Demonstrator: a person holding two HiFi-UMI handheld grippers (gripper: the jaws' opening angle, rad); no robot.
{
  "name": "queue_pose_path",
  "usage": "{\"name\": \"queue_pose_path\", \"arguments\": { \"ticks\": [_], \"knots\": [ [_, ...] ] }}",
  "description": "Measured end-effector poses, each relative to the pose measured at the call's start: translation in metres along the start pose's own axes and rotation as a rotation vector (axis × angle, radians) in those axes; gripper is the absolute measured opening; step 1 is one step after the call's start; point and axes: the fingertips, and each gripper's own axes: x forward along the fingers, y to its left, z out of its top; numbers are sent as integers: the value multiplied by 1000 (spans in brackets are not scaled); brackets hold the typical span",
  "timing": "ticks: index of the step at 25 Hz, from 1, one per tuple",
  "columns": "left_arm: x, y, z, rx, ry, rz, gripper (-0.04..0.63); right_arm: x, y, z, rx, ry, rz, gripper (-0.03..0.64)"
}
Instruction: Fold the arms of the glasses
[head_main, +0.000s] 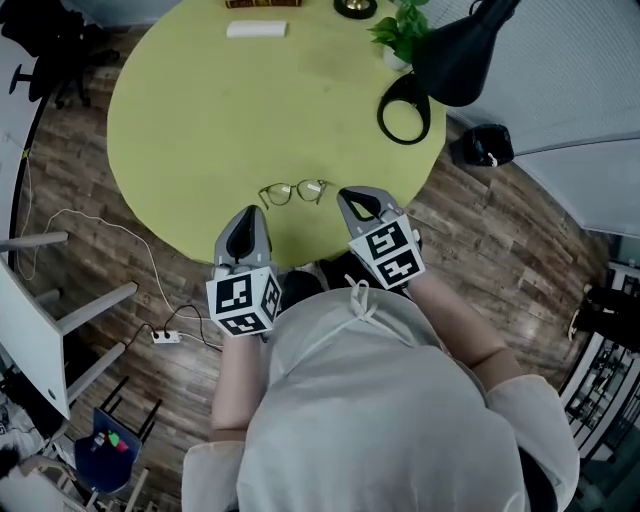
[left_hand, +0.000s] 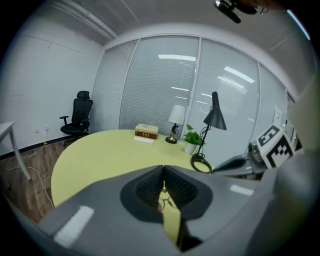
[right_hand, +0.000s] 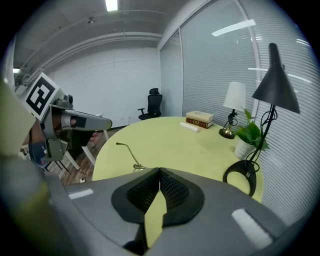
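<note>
While the glasses (head_main: 294, 191) lie arms unfolded by the near edge of the table (head_main: 200, 110), we hold the left gripper (head_main: 251, 213) just near-left of them and the right gripper (head_main: 347, 195) just right, both closed and empty. Far right stand a lamp (head_main: 404, 108) and a plant (head_main: 400, 32), well apart from them.

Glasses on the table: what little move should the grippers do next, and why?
Probably open the right gripper and ease it toward the glasses. Both grippers are shut and empty, the left gripper too, just short of the glasses near the table edge. One arm sticks out unfolded, so folding seems not yet begun.
</note>
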Motion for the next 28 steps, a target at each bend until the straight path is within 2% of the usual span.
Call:
{"name": "queue_pose_path", "arguments": {
  "ticks": [2,4,6,10,15,19,23,28],
  "knots": [
    [6,5,-7,-8,17,10,6,14,-2,-6,-30,41,34,25],
    [11,11,-15,-18,36,27,6,28,-3,-17,-66,99,77,99],
    [17,18,-24,-31,58,44,6,42,-4,-26,-112,142,102,101],
    [24,25,-42,-46,100,62,6,61,-2,-34,-207,183,147,147],
    [32,32,-53,-56,127,71,6,76,2,-30,-284,186,188,138],
    [38,39,-57,-74,139,66,6,83,4,-23,-374,183,198,54],
    [43,45,-63,-71,154,65,6,88,2,-23,-458,193,198,17],
    [49,46,-62,-83,155,45,6,90,1,-23,-582,191,240,14]
  ]
}}
